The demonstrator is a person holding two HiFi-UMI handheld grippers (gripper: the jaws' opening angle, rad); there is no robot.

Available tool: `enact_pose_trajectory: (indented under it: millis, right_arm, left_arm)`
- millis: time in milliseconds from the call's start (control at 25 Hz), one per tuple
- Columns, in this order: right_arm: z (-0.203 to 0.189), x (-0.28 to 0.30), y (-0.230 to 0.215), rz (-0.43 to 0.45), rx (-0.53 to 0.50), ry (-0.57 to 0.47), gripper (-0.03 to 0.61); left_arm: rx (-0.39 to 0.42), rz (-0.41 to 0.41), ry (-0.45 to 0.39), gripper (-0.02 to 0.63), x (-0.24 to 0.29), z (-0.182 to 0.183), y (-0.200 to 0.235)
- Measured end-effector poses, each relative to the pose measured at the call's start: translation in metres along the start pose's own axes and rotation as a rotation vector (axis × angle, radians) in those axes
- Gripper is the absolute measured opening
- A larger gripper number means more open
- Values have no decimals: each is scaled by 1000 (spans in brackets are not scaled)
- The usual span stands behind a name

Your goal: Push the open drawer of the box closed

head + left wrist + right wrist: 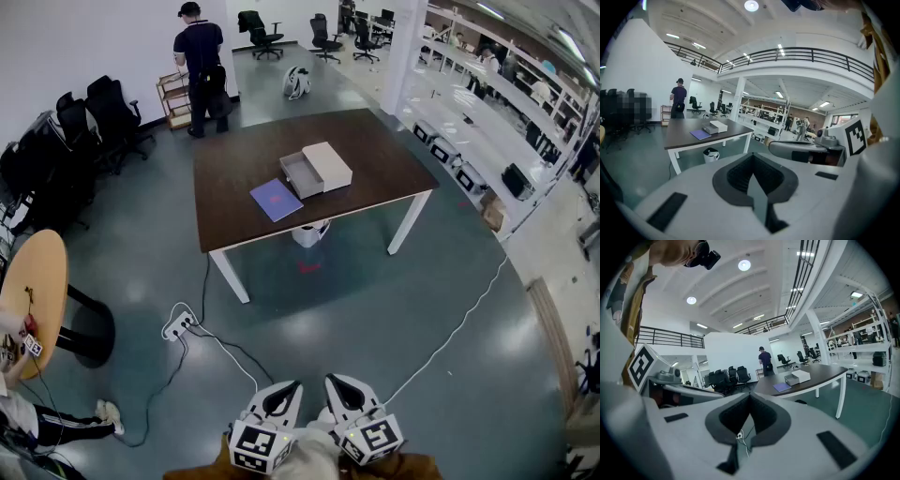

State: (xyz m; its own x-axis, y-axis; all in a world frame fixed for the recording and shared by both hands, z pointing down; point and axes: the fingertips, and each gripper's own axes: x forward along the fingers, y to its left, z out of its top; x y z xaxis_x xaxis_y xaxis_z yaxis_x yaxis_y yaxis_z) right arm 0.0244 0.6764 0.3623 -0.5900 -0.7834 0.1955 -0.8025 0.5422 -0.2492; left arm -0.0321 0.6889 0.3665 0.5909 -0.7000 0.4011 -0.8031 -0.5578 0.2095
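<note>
A beige box (327,164) lies on the dark brown table (244,178), far ahead of me. Its grey drawer (301,174) is pulled out toward the table's front edge. The same box shows small in the left gripper view (715,126) and in the right gripper view (798,377). Both grippers hang close to my body at the bottom of the head view, far from the table. My left gripper (288,388) is shut with nothing in it. My right gripper (336,383) has its jaws together, also empty.
A purple notebook (276,199) lies beside the drawer. A white bin (310,232) stands under the table. A power strip (177,325) and cables cross the floor. A person (201,61) stands by a shelf beyond the table. Black chairs (103,117) and a round wooden table (33,295) are at left.
</note>
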Motion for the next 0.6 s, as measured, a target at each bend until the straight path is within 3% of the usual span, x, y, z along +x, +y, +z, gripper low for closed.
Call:
enact_pose_trajectory:
  millis: [360,600]
  right_arm:
    - [-5,-15,14,23,4,0,2]
    - [-7,-28,6,44,62,-19,2]
  left_arm:
    - [-5,15,-7,6,-12,-7,-12]
    - [-3,27,-6,6,-9,-8,-25]
